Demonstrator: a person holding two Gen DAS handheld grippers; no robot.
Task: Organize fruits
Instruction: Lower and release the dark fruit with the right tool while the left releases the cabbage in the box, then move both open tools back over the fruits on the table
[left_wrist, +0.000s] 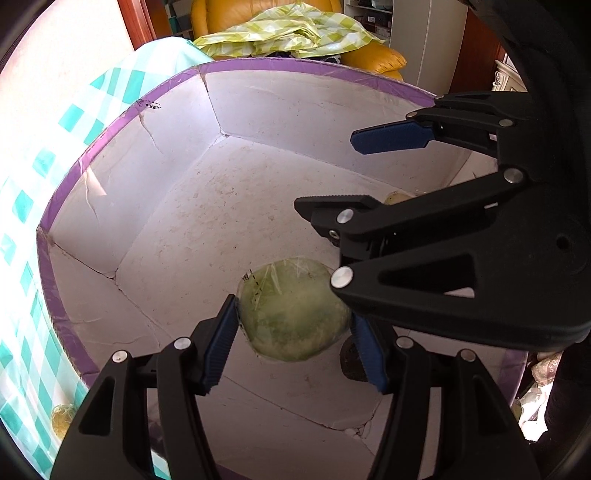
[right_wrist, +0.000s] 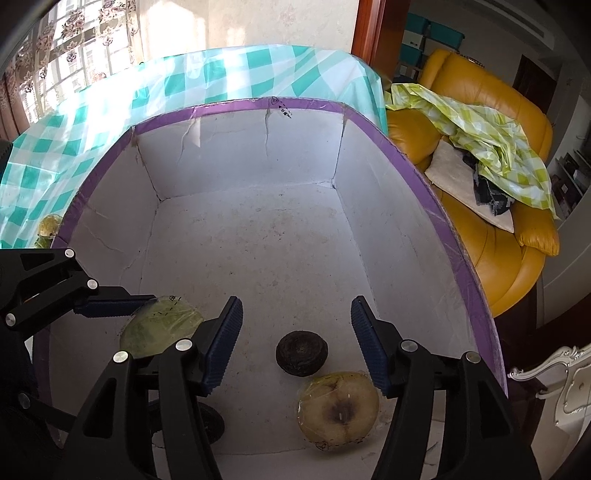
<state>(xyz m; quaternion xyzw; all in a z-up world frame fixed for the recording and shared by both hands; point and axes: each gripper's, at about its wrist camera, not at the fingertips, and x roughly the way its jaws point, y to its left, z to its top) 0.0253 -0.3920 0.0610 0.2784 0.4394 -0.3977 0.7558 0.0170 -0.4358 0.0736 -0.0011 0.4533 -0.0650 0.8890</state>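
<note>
Box (right_wrist: 258, 258) floor lies bare at the far end; dark fruit (right_wrist: 301, 352) and yellow fruit (right_wrist: 338, 410) crowd the near corner

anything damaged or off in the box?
Yes. The wrapped yellow fruit has a dark brown bruise at its centre, the small dark fruit looks shrivelled, and the white box lining is cracked and stained.

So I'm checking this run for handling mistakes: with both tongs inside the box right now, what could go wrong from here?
1. The left tongs grip the wrapped green fruit only by its sides; the glossy film could let it slip and drop.
2. The right tongs hang open close above it, so the two could knock together.
3. The dark fruit and the bruised yellow fruit lie close below the right tongs, where a careless descent could squash them.
</note>
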